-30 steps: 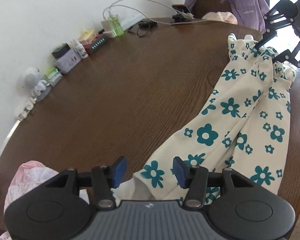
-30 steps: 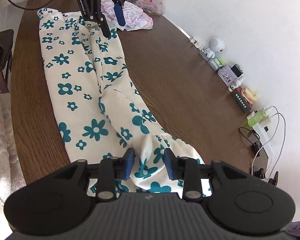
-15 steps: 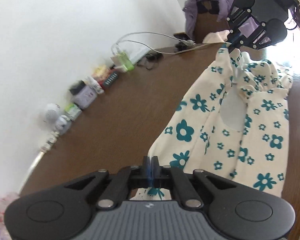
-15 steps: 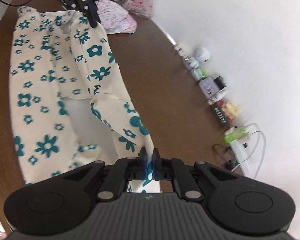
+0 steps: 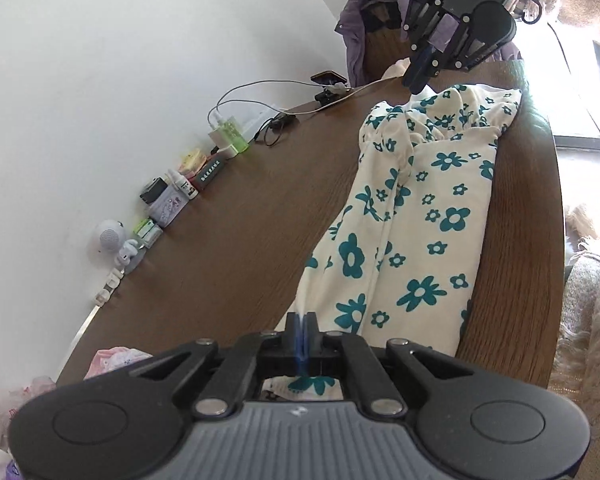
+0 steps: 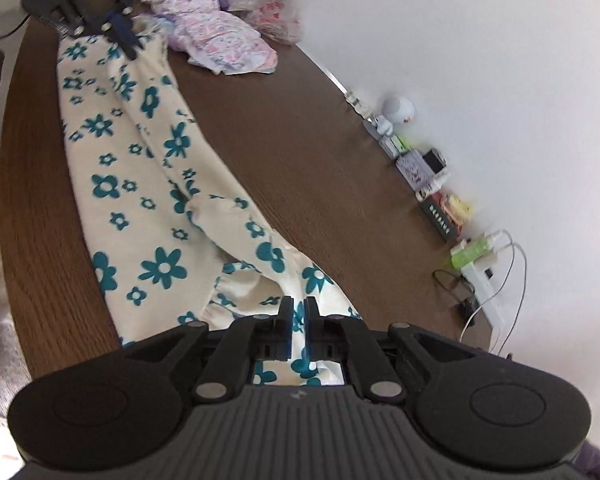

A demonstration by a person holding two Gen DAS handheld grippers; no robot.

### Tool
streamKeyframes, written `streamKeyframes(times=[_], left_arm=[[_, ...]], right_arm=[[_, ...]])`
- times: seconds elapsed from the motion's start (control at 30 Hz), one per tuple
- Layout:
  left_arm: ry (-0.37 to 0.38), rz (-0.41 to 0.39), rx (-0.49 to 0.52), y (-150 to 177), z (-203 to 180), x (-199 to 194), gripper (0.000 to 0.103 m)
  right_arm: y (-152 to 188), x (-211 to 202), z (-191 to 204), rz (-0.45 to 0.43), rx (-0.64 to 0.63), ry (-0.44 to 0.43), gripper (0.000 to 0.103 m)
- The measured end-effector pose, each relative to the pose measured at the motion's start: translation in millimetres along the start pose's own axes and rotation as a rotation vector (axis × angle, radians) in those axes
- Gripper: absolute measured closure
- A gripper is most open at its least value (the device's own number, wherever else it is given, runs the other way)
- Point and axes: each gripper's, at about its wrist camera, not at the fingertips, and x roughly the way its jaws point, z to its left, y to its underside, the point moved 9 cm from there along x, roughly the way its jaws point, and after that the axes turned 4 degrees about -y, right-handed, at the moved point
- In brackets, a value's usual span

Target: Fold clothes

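Left wrist view is showing the left gripper point(image 5: 301, 326) at the lower centre of the frame, its blue pads pressed together on a thin edge of the floral trousers point(image 5: 416, 216). A second ago those pads were standing apart over the same hem end, so the pinch is new. The trousers were lying spread as two legs then; now one leg is lying over the other, and the cloth is running as a narrow strip from the lower centre up to the upper right, along the right side of the table point(image 5: 236, 240). By my judgement, the lengthwise fold is being completed and the cross fold is coming next.

In the right wrist view the right gripper point(image 6: 299, 312) is sitting at the lower centre over the gathered waistband. Its jaws closed on the cloth half a second ago and have just been opening a little; cloth is lying in the narrow gap, but whether the pads are pressing it I cannot tell. From here the trousers are stretching toward the upper left of the frame, where the left gripper is gripping the far end. A pile of pink clothes point(image 6: 224, 46) is lying just beyond, at the top centre.
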Motion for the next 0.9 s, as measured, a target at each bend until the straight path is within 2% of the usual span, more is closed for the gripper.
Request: streamKeyframes(times=[0.03,0.07,0.2,0.23,0.3,0.33,0.4,0.53,0.6,0.67,0.73,0.8,0.9], left_arm=[[-0.001,0.002,-0.009,-0.2,2.2,1.2,0.102],[-0.003,0.003,-0.017,-0.1,3.8,1.2,0.102],[0.008,0.007,-0.044,-0.5,8.5,5.8,0.102],[0.013,0.009,-0.052,-0.5,9.6,7.5,0.102],[0.014,0.011,-0.057,-1.2,12.1,12.0,0.102],[0.009,0.014,-0.053,-1.9,13.5,13.8,0.102],[-0.031,0.003,-0.037,-5.4,19.3,14.7,0.102],[-0.116,-0.064,-0.035,-16.1,31.4,2.1,0.103],[-0.106,-0.088,-0.014,-15.3,20.5,-8.9,0.103],[-0.056,-0.082,0.029,-5.4,-4.9,-17.3,0.102],[-0.008,-0.054,0.054,7.6,-28.7,-19.2,0.102],[0.022,-0.025,0.036,18.4,-42.2,-17.0,0.102],[0.032,0.002,-0.022,25.9,-43.1,-14.5,0.097]], right_arm=[[0.3,3.9,-5.4,0.017,0.004,-0.027,0.069],[-0.1,8.1,-7.6,0.033,-0.017,-0.039,0.057],[-1.0,33.5,-6.9,0.100,-0.121,-0.087,0.058],[-0.9,41.2,-6.5,0.110,-0.127,-0.105,0.060],[-1.2,54.8,-7.8,0.120,-0.124,-0.125,0.076],[-3.0,57.7,-9.5,0.119,-0.116,-0.123,0.102],[-8.3,57.3,-13.8,0.104,-0.118,-0.092,0.101],[-20.3,20.1,-21.5,0.028,-0.149,0.085,0.101],[-18.7,-2.3,-4.2,0.017,-0.187,0.150,0.101],[-8.4,-12.6,28.2,0.043,-0.261,0.198,0.101],[2.6,-14.4,67.9,0.065,-0.293,0.182,0.101],[14.2,-12.2,95.1,0.077,-0.257,0.155,0.101],[22.3,-11.1,110.6,0.076,-0.166,0.131,0.101]])
